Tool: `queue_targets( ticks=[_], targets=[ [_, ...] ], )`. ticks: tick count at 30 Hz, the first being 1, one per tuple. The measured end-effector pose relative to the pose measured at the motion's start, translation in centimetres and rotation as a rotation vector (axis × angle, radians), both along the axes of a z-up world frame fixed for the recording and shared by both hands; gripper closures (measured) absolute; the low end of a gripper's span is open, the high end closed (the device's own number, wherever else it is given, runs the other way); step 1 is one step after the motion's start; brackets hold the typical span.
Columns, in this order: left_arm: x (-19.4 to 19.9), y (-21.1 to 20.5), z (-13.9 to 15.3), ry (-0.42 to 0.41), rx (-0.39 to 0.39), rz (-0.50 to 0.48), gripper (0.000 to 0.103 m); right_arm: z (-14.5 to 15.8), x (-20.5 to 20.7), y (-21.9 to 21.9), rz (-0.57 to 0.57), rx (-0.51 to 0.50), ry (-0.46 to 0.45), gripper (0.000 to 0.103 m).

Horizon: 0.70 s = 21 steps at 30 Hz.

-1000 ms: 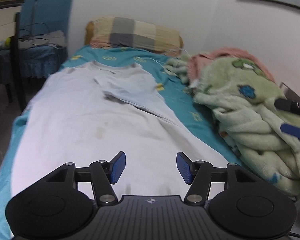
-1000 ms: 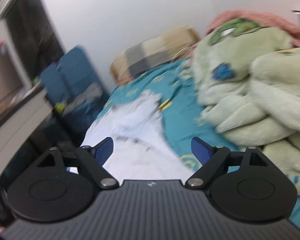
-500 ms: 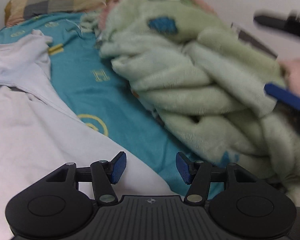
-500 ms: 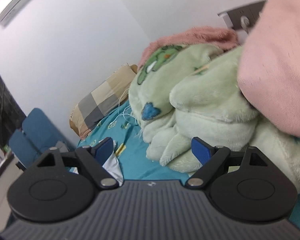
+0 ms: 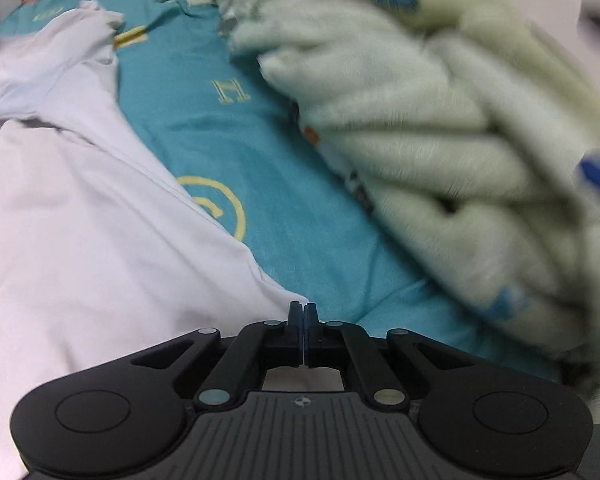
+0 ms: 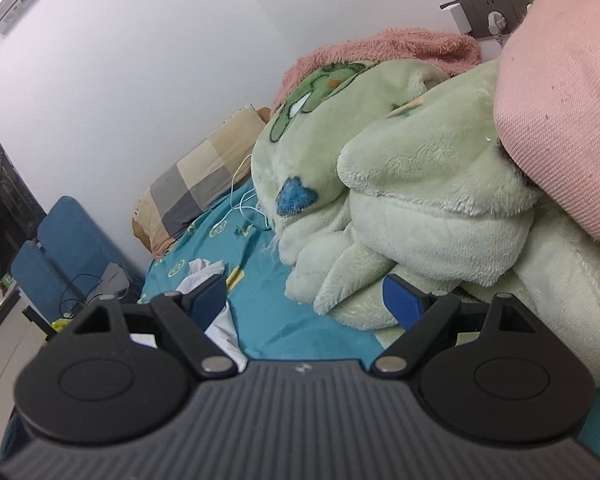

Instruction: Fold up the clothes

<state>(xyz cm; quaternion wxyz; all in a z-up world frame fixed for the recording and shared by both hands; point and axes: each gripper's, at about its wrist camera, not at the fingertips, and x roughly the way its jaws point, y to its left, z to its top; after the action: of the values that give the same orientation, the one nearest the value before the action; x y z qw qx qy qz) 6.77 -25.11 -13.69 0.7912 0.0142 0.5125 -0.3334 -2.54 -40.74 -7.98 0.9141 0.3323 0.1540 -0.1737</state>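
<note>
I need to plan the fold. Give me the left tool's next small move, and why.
Probably lift the hem corner slightly and begin carrying it across the white garment. The left tool looks shut at that corner, by the teal sheet, while the right tool is open and off the cloth.

The teal bedsheet [image 5: 228, 132] carries an embroidered yellow letter "H" [image 5: 230, 91] in serif form, lying beside the green fleece blanket. Nearer, at the edge of the white garment, a yellow ring encloses what looks like a "C" [image 5: 216, 208] (partly covered by the cloth, so not certain). The smaller yellow marks on the sheet far off in the right wrist view are too small to read.
</note>
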Motion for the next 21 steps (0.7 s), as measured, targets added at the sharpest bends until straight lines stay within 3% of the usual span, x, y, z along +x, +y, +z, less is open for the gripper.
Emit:
queue_targets(
  ticks=[4,7,11,16,19,21],
  targets=[
    [0.3,5.9,3.7,0.058,-0.128,0.051,0.103,0.1,0.1,0.4,0.003,-0.010,0.007,0.016],
    [0.2,10.9,5.9,0.087,-0.176,0.102,0.103,0.1,0.5,0.8,0.017,-0.029,0.026,0.016],
    [0.3,17.5,5.8,0.117,-0.138,0.187,0.103,0.0,1.6,2.0,0.076,-0.052,0.070,0.016],
    [0.5,22.3,2.2,0.190,-0.015,0.309,0.103,-0.6,3.5,4.5,0.228,-0.073,0.141,0.017],
    [0.4,23.0,3.2,0.133,-0.026,0.333,0.101,-1.3,4.9,6.7,0.350,-0.083,0.197,0.017],
    [0.4,23.4,3.9,0.096,-0.034,0.350,0.094,-1.6,5.6,8.5,0.434,-0.110,0.232,0.017]
  ],
)
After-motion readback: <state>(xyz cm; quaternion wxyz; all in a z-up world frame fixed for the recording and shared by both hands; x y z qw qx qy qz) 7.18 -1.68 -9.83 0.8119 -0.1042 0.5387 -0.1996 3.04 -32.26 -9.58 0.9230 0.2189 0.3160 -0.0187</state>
